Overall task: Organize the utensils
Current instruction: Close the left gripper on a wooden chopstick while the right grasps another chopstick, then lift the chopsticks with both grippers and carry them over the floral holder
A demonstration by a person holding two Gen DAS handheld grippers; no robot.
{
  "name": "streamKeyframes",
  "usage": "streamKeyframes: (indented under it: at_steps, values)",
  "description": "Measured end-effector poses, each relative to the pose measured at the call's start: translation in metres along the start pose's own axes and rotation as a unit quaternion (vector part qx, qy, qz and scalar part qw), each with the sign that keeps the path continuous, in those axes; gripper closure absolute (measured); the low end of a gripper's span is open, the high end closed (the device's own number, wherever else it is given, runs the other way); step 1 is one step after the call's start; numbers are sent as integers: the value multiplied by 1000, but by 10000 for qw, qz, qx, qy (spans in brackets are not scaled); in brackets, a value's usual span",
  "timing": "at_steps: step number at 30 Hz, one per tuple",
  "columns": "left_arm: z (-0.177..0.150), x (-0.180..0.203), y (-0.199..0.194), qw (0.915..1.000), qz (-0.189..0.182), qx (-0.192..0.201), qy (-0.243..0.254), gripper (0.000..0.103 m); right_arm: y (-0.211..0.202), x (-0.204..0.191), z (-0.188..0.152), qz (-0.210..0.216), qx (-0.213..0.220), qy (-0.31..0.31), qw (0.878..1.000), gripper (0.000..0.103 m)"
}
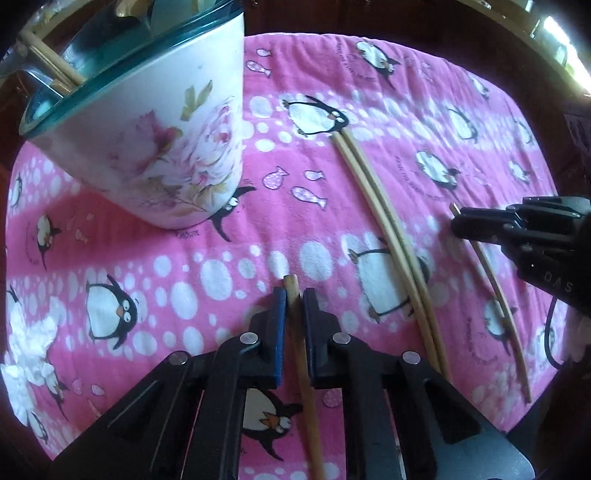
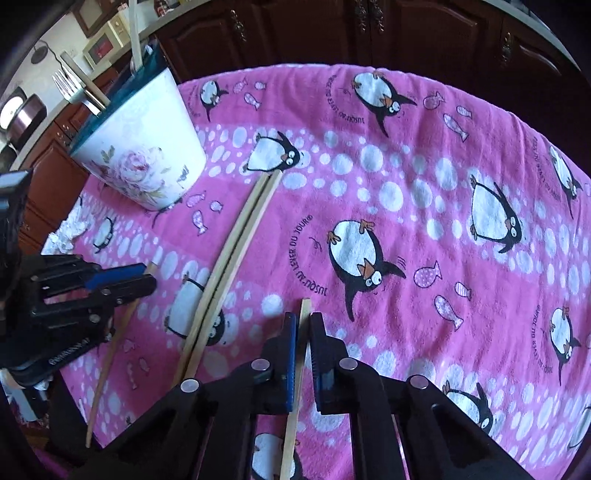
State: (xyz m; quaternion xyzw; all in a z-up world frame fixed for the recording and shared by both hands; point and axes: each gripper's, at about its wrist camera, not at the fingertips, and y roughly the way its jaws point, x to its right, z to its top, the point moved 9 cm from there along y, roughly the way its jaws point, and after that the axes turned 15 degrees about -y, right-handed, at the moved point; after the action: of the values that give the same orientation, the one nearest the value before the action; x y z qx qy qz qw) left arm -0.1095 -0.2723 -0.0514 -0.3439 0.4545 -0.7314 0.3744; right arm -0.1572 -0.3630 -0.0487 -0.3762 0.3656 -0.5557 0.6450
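Chopsticks, pale wood, thin & long, 4 lying on pink penguin cloth [image 2: 424,155]. A pair [image 1: 388,229] lies side by side, touching, mid-cloth, running from near a penguin print back toward the cameras. One single stick [image 1: 301,354] sits between the fingers of left gripper [image 1: 294,295]; jaws stand narrowly apart w/ stick in the gap, can't tell if actually pinched. Another single stick [image 2: 297,373] lies between fingers of right gripper [image 2: 303,321]; same thing, small gaps each side, grip not clear. The 2 single sticks flank the pair, left & right.

Holder cup [image 2: 144,155]: white w/ pink flower print & teal rim, upright at far left of cloth. Inside: metal forks [image 2: 68,88] tines up, plus wooden sticks [image 1: 51,62] leaning on rim. Crumpled white tissue [image 2: 72,230] on cloth just beside cup. Dark wood cabinets [image 2: 332,33] behind.
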Motion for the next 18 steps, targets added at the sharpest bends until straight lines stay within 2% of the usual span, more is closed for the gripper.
streamKeyframes:
  at_steps: [2,6,16,18]
  values:
    - [-1,-2,-6,9996,-219,-53,-162,96,-10,2,0,-10,109,23,9999,97]
    - [2,-9,-30,9981,-481,113,-366,97,-38,0,-2,25,411,102,9991,97]
    - [3,-13,-116,9913,-899,859,-432,97,-126,-22,10,167,1318,34,9911,97]
    - [4,-17,-133,9897,-942,998,-412,97,-135,-24,12,30,1340,-79,9910,97]
